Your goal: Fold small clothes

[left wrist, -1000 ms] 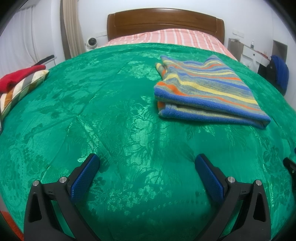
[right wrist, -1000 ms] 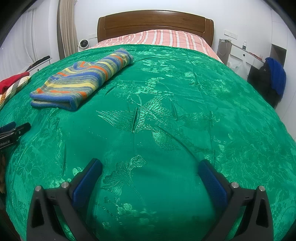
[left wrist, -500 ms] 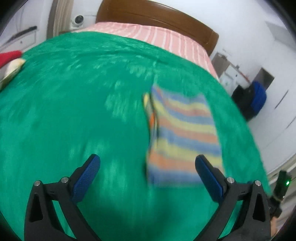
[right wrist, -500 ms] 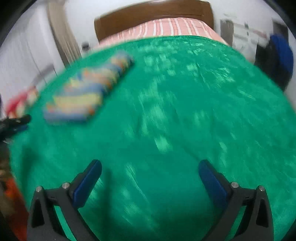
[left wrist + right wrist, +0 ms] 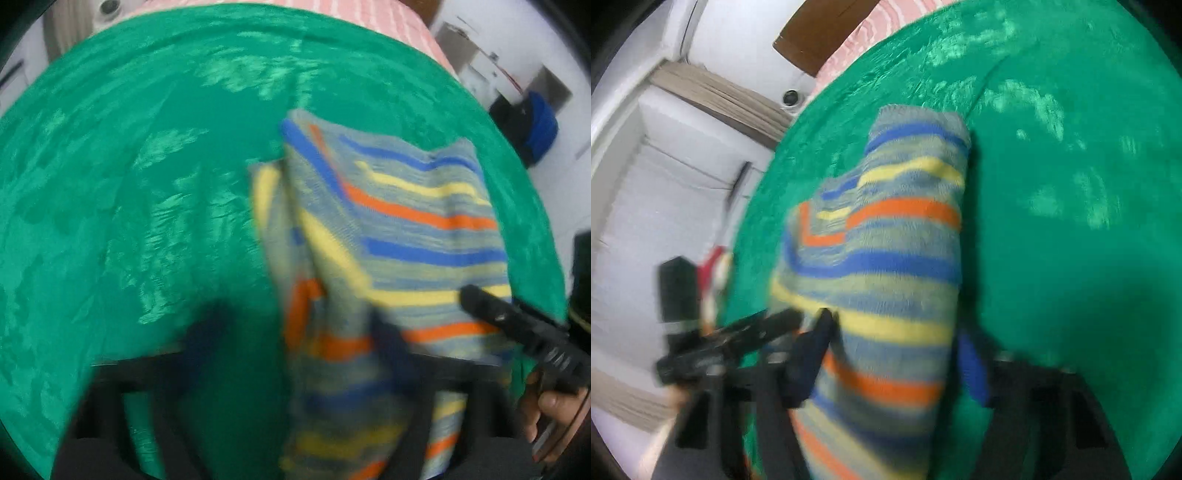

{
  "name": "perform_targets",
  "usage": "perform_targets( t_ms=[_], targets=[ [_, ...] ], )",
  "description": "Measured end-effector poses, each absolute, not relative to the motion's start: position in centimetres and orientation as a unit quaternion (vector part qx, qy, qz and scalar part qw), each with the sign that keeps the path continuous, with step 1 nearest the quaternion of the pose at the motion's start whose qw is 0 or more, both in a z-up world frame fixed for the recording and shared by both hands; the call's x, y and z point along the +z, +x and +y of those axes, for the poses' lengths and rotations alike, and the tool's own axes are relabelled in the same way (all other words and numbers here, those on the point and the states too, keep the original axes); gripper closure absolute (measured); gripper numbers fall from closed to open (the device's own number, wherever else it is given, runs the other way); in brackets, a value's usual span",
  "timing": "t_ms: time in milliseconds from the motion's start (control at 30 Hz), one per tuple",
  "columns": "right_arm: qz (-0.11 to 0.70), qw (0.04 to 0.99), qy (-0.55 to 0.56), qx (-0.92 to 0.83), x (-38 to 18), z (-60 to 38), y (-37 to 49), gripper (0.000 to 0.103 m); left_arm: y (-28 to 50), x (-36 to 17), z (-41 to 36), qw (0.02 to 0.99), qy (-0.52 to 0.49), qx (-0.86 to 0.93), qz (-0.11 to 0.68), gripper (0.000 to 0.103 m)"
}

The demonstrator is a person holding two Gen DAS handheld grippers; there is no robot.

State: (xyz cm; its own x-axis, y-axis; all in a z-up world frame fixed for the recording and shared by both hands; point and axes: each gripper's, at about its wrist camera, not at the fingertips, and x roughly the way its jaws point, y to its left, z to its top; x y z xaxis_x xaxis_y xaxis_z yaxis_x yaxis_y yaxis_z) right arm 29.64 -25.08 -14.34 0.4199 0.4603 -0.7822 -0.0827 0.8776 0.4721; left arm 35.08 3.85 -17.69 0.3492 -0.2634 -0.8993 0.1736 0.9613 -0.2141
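A folded striped knit garment (image 5: 399,236), blue, yellow, orange and grey, lies on the green bedspread (image 5: 147,177). My left gripper (image 5: 295,332) is open over its near left edge, one finger on the bedspread and one over the cloth; the image is blurred. In the right wrist view the same garment (image 5: 897,258) fills the middle, and my right gripper (image 5: 894,350) is open with its near end between the blue pads (image 5: 971,365). The left gripper's black body (image 5: 738,343) shows at the left there, and the right gripper (image 5: 517,325) shows at the right of the left wrist view.
A wooden headboard (image 5: 820,33) and pink striped sheet (image 5: 369,14) lie at the bed's far end. Red and striped clothes (image 5: 714,273) sit at the bed's left edge. A dark blue item (image 5: 539,129) stands beside the bed at the right.
Both grippers have swung quickly in toward the striped garment from either side and now sit at its near end. The garment lies where it was.
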Motion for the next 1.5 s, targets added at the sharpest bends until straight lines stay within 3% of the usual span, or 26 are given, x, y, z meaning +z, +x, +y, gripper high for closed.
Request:
perform_targets(
  t_ms=[33, 67, 200, 467, 500, 533, 600, 633, 667, 767, 933, 1100, 1500],
  targets=[
    [0.508, 0.839, 0.117, 0.156, -13.6, -23.1, 29.3, 0.066, 34.9, -17.6, 3.1, 0.817, -0.04, -0.145, 0.556, 0.085],
    [0.499, 0.851, 0.062, 0.15, -13.1, -21.6, 28.9, 0.071, 34.5, -17.3, 2.1, 0.826, -0.017, -0.13, 0.548, 0.087],
    [0.422, 0.889, -0.121, 0.134, -10.1, -16.4, 25.1, 0.075, 32.7, -15.0, 1.4, 0.852, -0.004, -0.128, 0.507, 0.089],
    [0.334, 0.921, -0.095, 0.177, -2.1, -15.9, 21.1, 0.075, 27.3, -6.8, 4.0, 0.892, -0.021, -0.157, 0.423, 0.087],
    [0.336, 0.921, -0.084, 0.178, -1.7, -16.2, 21.4, 0.075, 27.2, -6.7, 4.2, 0.892, -0.022, -0.156, 0.424, 0.085],
    [0.343, 0.92, -0.072, 0.176, -1.5, -16.7, 21.7, 0.074, 27.4, -7.2, 4.1, 0.888, -0.021, -0.154, 0.433, 0.077],
    [0.366, 0.915, -0.051, 0.16, -2.1, -18.5, 22.5, 0.062, 26.5, -8.6, 4.3, 0.888, 0.0, -0.13, 0.441, 0.052],
    [0.381, 0.913, -0.051, 0.135, -2.7, -19.8, 22.7, 0.036, 26.0, -9.2, 3.8, 0.892, 0.018, -0.108, 0.439, 0.029],
    [0.385, 0.914, -0.053, 0.117, -3.1, -20.9, 22.5, 0.002, 25.0, -9.8, 4.0, 0.898, 0.035, -0.086, 0.43, 0.017],
    [0.38, 0.918, -0.064, 0.096, -4.3, -23.4, 19.2, 0.0, 20.9, -10.6, 4.9, 0.909, 0.047, -0.068, 0.409, 0.006],
    [0.37, 0.922, -0.088, 0.069, -4.3, -24.1, 12.6, 0.0, 13.0, -9.1, 4.5, 0.928, 0.039, -0.056, 0.367, 0.001],
    [0.324, 0.945, -0.048, 0.013, -0.3, -24.3, 5.6, 0.0, 9.1, -6.9, 3.1, 0.931, 0.014, -0.06, 0.36, 0.0],
    [0.364, 0.929, -0.065, 0.006, 1.0, -23.0, 1.7, 0.0, 6.4, -5.2, 1.4, 0.932, -0.007, -0.051, 0.36, 0.0]
  ],
)
